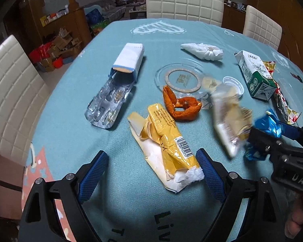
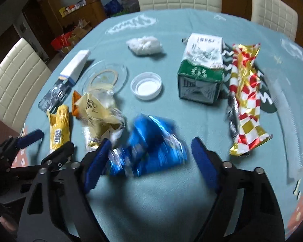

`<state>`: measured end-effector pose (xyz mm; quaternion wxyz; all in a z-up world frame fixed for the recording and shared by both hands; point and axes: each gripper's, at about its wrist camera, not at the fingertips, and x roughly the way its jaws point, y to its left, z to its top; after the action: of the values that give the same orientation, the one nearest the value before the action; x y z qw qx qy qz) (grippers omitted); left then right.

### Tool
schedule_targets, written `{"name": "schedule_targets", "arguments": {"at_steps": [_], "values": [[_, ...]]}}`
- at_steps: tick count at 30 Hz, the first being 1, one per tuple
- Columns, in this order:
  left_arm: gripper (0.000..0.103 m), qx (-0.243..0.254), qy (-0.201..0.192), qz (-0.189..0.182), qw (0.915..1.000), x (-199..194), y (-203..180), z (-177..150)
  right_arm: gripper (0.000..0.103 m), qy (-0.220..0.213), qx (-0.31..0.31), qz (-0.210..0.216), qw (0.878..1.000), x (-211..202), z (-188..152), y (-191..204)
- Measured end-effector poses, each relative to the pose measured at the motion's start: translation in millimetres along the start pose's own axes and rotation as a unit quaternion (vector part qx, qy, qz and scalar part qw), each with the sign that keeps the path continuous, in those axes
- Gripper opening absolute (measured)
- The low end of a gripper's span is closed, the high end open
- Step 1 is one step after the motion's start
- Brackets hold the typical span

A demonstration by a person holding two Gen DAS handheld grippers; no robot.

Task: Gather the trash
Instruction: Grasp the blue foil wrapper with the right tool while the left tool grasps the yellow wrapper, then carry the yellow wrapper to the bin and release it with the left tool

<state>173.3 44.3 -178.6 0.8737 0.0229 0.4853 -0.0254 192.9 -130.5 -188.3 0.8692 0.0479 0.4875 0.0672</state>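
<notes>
Trash lies scattered on a teal tablecloth [image 1: 131, 205]. My left gripper [image 1: 153, 169] is open, its jaws on either side of the near end of a yellow wrapper [image 1: 167, 141], also in the right wrist view [image 2: 58, 127]. My right gripper [image 2: 149, 157] is open around a blurred blue wrapper [image 2: 151, 141]; it shows in the left wrist view [image 1: 270, 139] at the right. A pale yellow bag [image 2: 99, 111] lies blurred between the two. Orange peel [image 1: 181, 104], a blister pack [image 1: 109, 104] and a medicine box [image 1: 129, 58] lie nearby.
A glass dish [image 1: 179, 76], a white lid [image 2: 146, 85], a crumpled tissue [image 2: 144, 45], a green-white carton [image 2: 202, 70] and a red-gold wrapper [image 2: 246, 98] lie on the table. White chairs [image 1: 183, 2] stand around it. Boxes clutter the floor at left.
</notes>
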Motion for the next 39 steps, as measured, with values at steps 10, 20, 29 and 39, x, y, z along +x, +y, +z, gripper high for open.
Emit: {"name": "schedule_targets", "arguments": {"at_steps": [10, 20, 29, 39], "values": [[0.071, -0.005, -0.014, -0.009, 0.9998, -7, 6, -6, 0.066, 0.005, 0.0, 0.005, 1.0, -10, -13, -7], [0.031, 0.014, -0.038, -0.03, 0.9987, -29, 1, -13, 0.052, -0.025, -0.018, -0.017, 0.999, -29, -16, 3], [0.031, 0.016, -0.069, -0.016, 0.9973, -53, 10, -20, 0.052, -0.041, -0.035, -0.021, 0.998, -42, -15, 21], [0.031, 0.008, -0.11, 0.004, 0.9939, -77, 35, -33, 0.052, -0.052, -0.072, -0.027, 0.996, -50, -19, 57]]}}
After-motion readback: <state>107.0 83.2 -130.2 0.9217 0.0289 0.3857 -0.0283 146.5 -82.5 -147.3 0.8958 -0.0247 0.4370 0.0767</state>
